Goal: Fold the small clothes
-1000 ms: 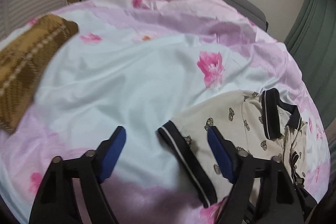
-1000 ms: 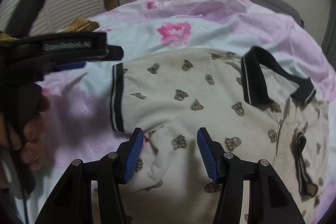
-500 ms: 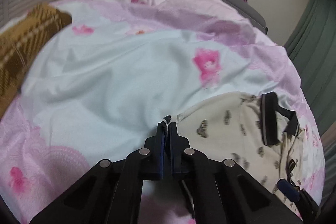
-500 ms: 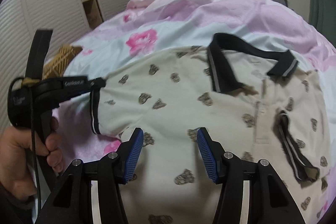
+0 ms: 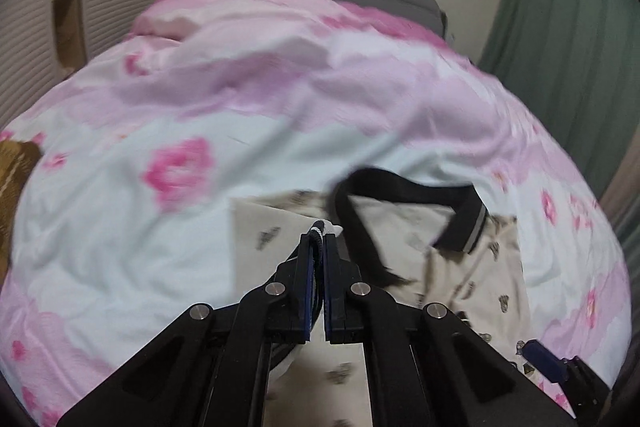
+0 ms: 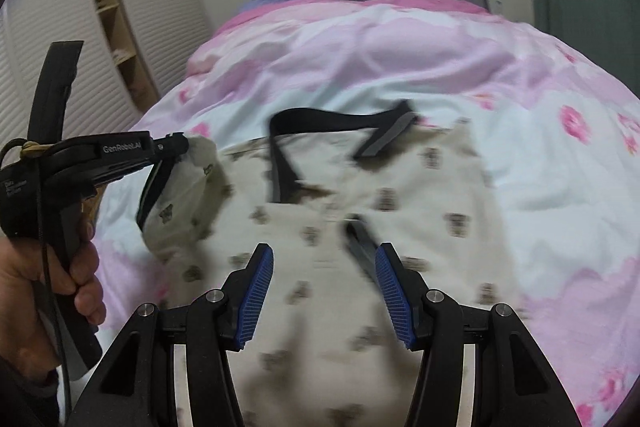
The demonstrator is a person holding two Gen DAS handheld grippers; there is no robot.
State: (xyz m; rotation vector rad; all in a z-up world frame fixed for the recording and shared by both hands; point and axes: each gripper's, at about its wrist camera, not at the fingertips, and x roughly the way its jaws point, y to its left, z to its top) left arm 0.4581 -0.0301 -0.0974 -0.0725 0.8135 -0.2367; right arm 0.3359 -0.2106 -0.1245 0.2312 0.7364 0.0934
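The sleeve cuff could slip from the left gripper (image 5: 318, 241), pinched shut on only its edge, and the fold would land crooked. The polo shirt (image 6: 400, 227) lies on the bed (image 6: 400, 47), its lifted sleeve left of the collar (image 6: 320, 119). The right gripper (image 6: 324, 291) hovers open above the shirt's body, below the collar.

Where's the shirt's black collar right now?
The collar lies at the far end of the shirt on the pink quilt, centre of the right wrist view, right of the sleeve that the left hand-held gripper lifts.
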